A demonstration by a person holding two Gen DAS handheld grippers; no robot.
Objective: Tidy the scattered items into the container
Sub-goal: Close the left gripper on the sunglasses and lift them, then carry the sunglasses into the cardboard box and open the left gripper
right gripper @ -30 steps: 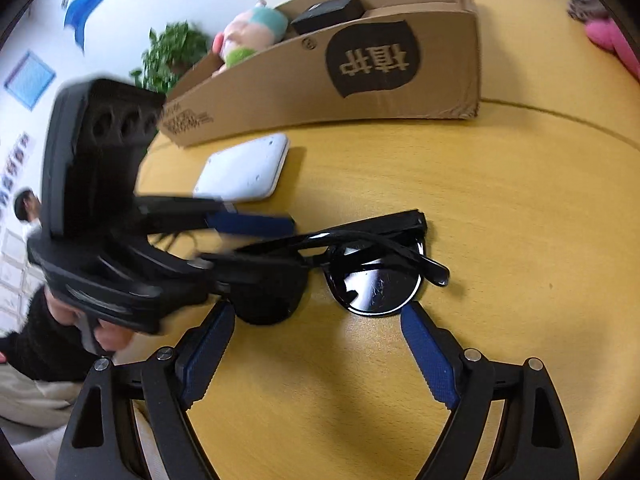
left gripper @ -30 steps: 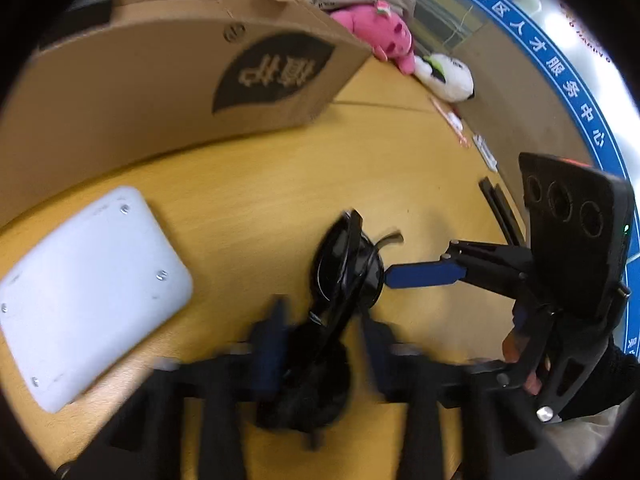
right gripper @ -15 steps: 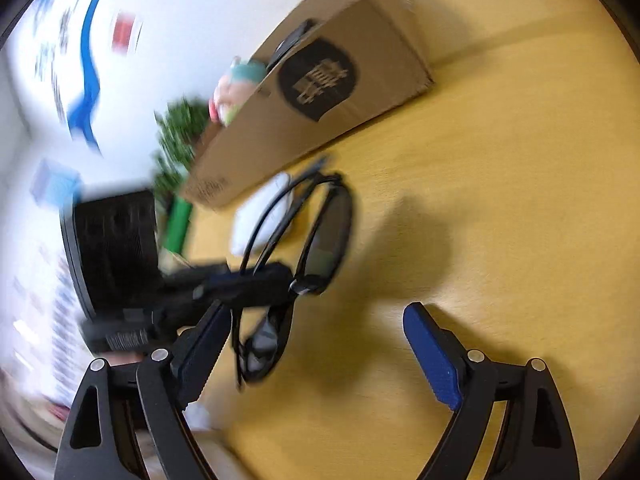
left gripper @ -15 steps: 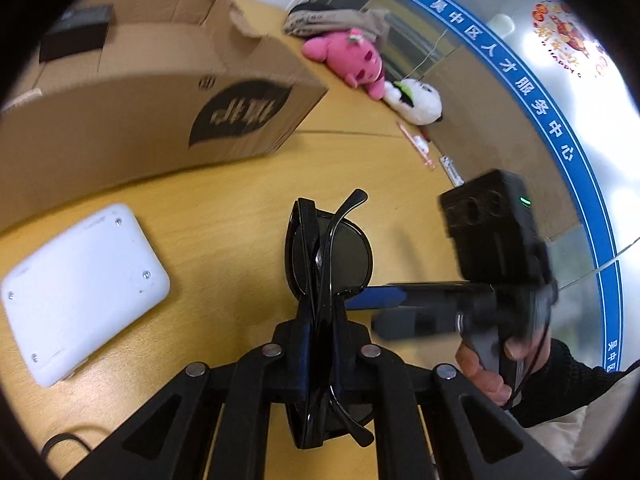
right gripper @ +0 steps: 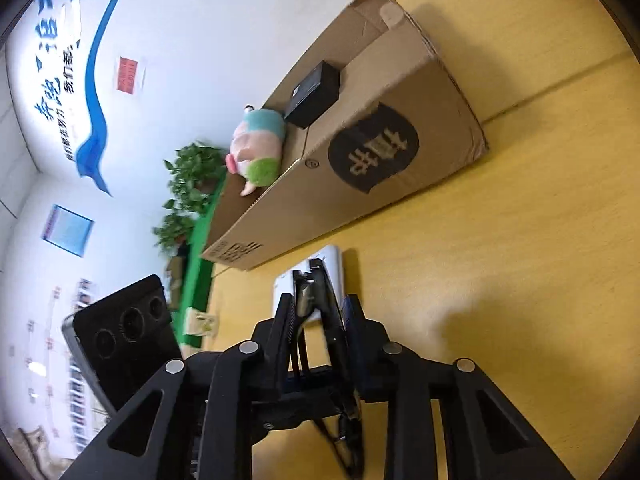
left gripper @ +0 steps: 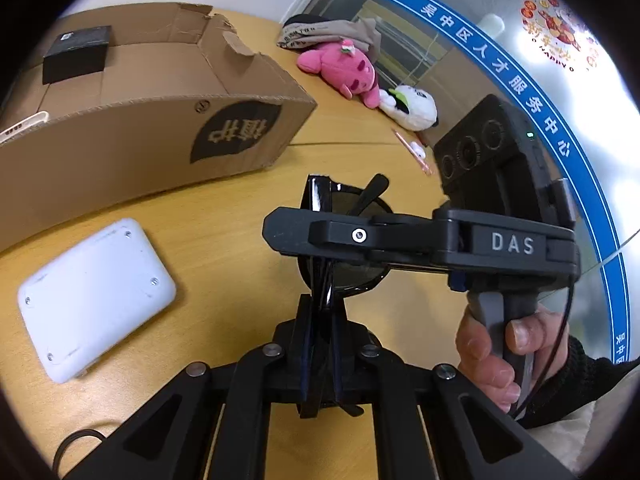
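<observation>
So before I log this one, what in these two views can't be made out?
- Sunglasses: in the left wrist view the right gripper crosses the lenses; the lower frame sits behind the left gripper.
- Right wrist view: the right gripper's pads cover the sunglasses, so what exactly they pinch is unclear.
- Cardboard box: its near wall hides most of the inside; only a black box shows.
- White device: mostly behind the sunglasses.

The right gripper (right gripper: 318, 312), its jaws just closing, clamps the folded black sunglasses (right gripper: 320, 292) above the wooden table (right gripper: 520, 240); beyond stands the cardboard box (right gripper: 372, 152).
</observation>
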